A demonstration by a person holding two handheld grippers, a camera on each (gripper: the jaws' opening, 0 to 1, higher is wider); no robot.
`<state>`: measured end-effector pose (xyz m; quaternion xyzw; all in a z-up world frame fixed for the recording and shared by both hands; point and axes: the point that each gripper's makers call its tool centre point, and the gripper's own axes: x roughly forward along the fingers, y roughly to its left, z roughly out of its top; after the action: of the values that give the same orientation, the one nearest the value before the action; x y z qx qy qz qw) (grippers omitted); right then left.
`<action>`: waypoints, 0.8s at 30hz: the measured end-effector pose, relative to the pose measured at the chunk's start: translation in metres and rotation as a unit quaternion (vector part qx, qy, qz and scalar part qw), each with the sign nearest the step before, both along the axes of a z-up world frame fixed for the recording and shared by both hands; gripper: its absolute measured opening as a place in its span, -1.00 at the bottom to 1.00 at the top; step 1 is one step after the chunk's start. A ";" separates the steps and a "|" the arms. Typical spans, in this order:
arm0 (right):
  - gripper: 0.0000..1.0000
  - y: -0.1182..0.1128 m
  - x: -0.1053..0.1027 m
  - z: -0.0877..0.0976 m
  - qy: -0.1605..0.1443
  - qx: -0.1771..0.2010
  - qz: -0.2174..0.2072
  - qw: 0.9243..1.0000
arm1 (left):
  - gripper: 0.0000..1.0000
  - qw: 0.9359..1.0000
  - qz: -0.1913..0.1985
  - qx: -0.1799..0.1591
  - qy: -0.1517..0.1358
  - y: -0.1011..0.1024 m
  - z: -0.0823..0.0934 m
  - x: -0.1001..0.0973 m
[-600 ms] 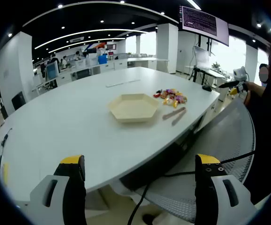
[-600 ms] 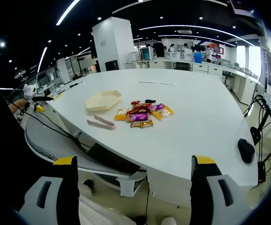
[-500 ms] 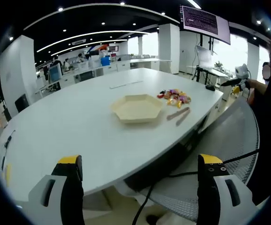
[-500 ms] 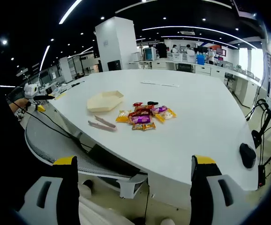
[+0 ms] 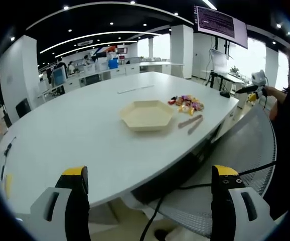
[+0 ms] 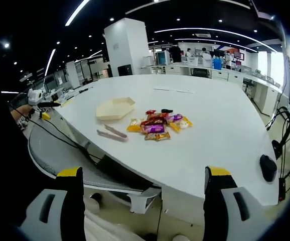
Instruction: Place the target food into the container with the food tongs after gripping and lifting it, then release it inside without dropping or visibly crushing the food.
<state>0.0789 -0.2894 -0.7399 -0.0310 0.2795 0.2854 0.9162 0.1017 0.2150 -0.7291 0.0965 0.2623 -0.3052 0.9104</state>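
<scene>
Target food: we see a heap of wrapped snacks (image 6: 158, 124) on the white table (image 6: 215, 130), far ahead of the right gripper's fingers and between their lines; in the left gripper view the same heap (image 5: 186, 103) lies ahead and toward the right finger.
Tongs: we find the food tongs (image 6: 112, 133) flat on the table, just beside the heap, on its left-finger side in the right gripper view; in the left gripper view the tongs (image 5: 191, 122) lie nearer the fingers than the heap.
Container: the pale hexagonal tray (image 5: 146, 115) sits near the tongs, apart from them; in the right gripper view it (image 6: 115, 108) is beyond the tongs.
Left gripper (image 5: 147, 206): fingers spread wide, holding nothing, well short of the table edge.
Right gripper (image 6: 142, 206): fingers likewise apart and empty, off the table's near edge.
View differences: the right gripper view shows a black mouse (image 6: 268, 167) near the table edge on the right-finger side; the left gripper view shows a wall screen (image 5: 221, 24).
Edges and room: a mesh chair back (image 5: 235, 165) stands between the left fingers and the table edge; bare tabletop surrounds the tray.
</scene>
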 end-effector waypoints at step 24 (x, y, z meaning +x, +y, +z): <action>0.99 0.001 -0.001 0.000 0.010 -0.017 0.009 1.000 | 0.99 1.000 -0.008 -0.013 0.006 -0.003 0.000 -0.002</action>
<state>0.0774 -0.2886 -0.7396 -0.0461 0.2928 0.2897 0.9101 0.0995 0.2117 -0.7293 0.0850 0.2633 -0.3164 0.9074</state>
